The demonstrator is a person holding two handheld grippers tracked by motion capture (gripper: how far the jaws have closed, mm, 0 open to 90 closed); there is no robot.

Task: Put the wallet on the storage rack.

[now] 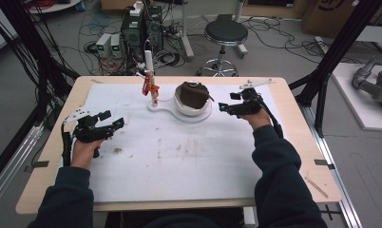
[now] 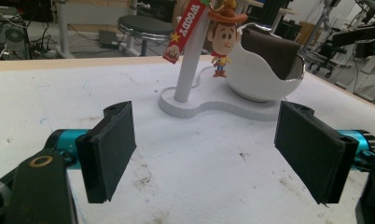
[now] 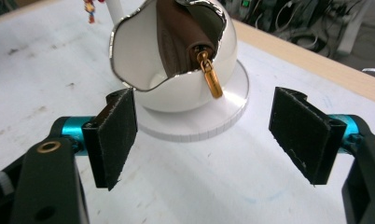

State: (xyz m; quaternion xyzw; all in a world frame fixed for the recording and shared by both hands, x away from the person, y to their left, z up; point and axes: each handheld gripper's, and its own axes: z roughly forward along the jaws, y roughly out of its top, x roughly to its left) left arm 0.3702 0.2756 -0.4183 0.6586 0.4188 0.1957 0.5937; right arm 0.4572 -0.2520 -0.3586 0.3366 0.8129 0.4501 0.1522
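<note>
White table (image 1: pixel 132 190) — brown pouch (image 1: pixel 193 94) in bowl (image 1: pixel 191 110) (both tools gape, empty).

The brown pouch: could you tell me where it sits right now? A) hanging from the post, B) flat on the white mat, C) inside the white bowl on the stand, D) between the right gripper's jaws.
C: the brown pouch rests inside the white bowl, its gold zipper pull dangling over the rim.

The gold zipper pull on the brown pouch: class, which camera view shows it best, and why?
The right gripper view: the gold zipper pull hangs close and sharp over the white bowl's rim. The high view shows the brown pouch small, its pull indistinct. The left gripper view shows the pouch's far side, the pull hidden.
</note>
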